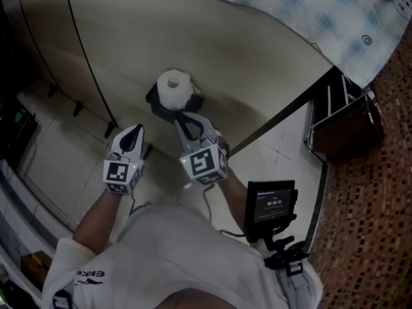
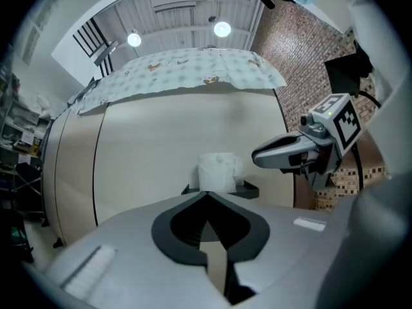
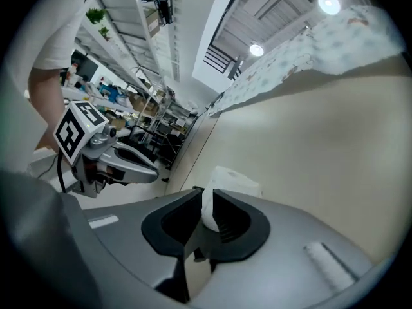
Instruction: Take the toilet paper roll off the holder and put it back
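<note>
A white toilet paper roll (image 1: 174, 87) stands upright on a black holder (image 1: 196, 102) fixed to a curved beige wall. My right gripper (image 1: 183, 116) points at the roll from just below it in the head view, level with the holder. Its jaws stand slightly apart, and the roll (image 3: 235, 181) shows through the narrow gap, with no pad pressing on it. My left gripper (image 1: 136, 129) hangs left of the holder, apart from it, jaws shut and empty. In the left gripper view the roll (image 2: 217, 170) lies straight ahead, with the right gripper (image 2: 259, 156) at its right.
A patterned cloth (image 1: 322, 11) covers the top of the beige wall. A dark open box (image 1: 344, 124) stands at the right on a brick-patterned surface (image 1: 380, 205). A small screen (image 1: 273, 204) hangs at the person's waist. Shelves (image 3: 138, 131) fill the far left.
</note>
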